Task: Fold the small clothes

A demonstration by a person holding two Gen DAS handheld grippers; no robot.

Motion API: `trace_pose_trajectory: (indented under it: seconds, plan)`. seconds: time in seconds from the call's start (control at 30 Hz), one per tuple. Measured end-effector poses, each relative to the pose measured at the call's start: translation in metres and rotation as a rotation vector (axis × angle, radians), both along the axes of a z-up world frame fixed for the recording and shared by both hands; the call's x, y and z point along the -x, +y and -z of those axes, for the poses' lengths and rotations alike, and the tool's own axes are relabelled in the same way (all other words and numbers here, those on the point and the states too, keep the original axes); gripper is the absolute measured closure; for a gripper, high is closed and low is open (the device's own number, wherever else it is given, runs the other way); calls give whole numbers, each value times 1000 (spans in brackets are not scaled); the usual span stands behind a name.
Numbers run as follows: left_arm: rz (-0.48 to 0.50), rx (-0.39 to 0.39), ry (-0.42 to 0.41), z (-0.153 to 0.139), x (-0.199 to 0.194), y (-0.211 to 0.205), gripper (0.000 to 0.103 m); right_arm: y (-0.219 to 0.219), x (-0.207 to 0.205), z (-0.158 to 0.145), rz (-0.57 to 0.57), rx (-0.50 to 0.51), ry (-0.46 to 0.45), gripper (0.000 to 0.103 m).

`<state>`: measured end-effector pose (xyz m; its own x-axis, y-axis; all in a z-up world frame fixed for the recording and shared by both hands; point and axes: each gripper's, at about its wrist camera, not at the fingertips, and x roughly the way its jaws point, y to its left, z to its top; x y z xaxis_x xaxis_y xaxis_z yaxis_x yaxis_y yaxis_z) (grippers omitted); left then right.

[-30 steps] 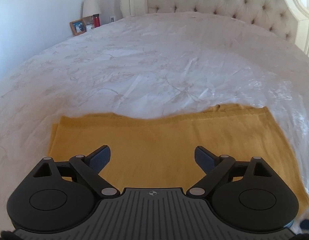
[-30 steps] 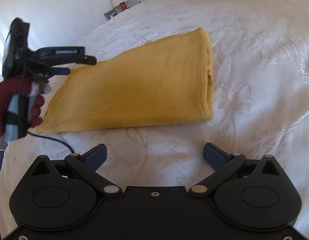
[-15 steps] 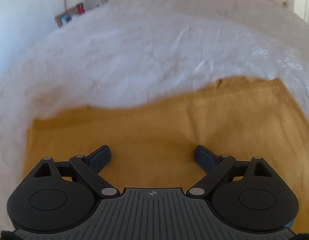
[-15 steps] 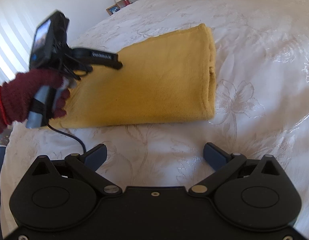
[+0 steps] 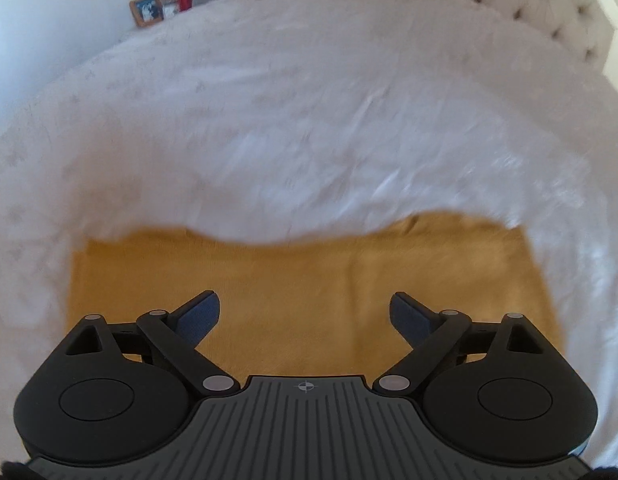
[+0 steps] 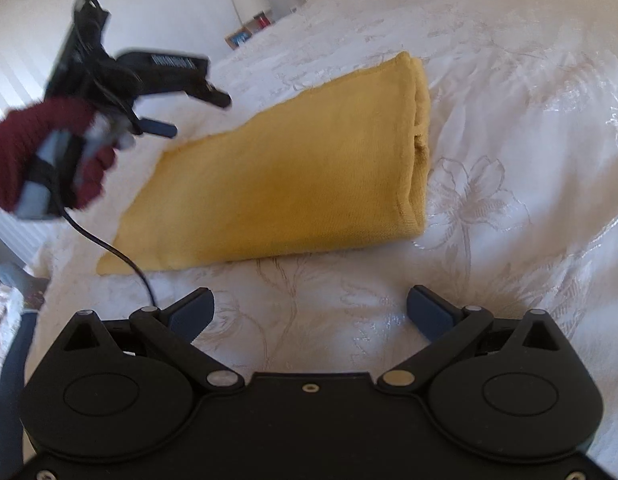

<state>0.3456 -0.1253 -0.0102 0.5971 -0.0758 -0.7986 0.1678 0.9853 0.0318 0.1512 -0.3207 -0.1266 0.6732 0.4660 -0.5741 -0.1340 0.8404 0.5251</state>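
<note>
Mustard garment (image 6: 285, 184) lies folded flat on the bed (image 6: 509, 160). Left gripper (image 5: 305, 312) hovers above it, fingers spread and empty; right gripper (image 6: 309, 308) waits beside, open too, probably lining up another fold.

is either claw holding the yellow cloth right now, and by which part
Nothing is held. The left claw is open above the folded yellow cloth, and the right claw is open over the white bedspread, short of the cloth.

Matt knitted cloth (image 6: 293, 184) on glossy embroidered bedspread (image 6: 509, 160).
</note>
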Motion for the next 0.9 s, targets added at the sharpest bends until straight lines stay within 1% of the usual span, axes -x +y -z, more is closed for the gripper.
trace_pose_trajectory:
  seconds: [0.07, 0.17, 0.3, 0.4, 0.5, 0.57, 0.6, 0.67, 0.73, 0.83, 0.9]
  plan:
    - [26, -3, 2, -25, 5, -9, 10, -5, 6, 3, 6, -40, -33, 1]
    - [88, -29, -10, -70, 15, -27, 10, -10, 16, 7, 27, -82, -89, 1]
    - [166, -26, -104, -148, 32, -48, 10, -11, 38, 10, 107, -95, -134, 1]
    - [206, -16, -159, -201, 47, -56, 10, -9, 49, 11, 131, -83, -158, 1]
    - [253, -32, -220, -247, 64, -63, 10, -8, 49, 10, 137, -75, -162, 1]
    - [296, -49, -260, -271, 75, -66, 10, -5, 44, 11, 139, -53, -154, 1]
    - [317, -51, -295, -284, 81, -66, 9, -2, 43, 10, 139, -35, -151, 1]
    - [343, -53, -328, -300, 89, -66, 9, 2, 41, 9, 136, -3, -145, 1]
    - [357, -62, -336, -305, 92, -65, 9, 4, 45, 9, 132, 16, -144, 1]
    - [373, -77, -322, -300, 90, -62, 9, 1, 46, 10, 133, 6, -144, 1]
    - [367, -65, -298, -296, 86, -60, 9, 0, 45, 11, 135, -5, -144, 1]
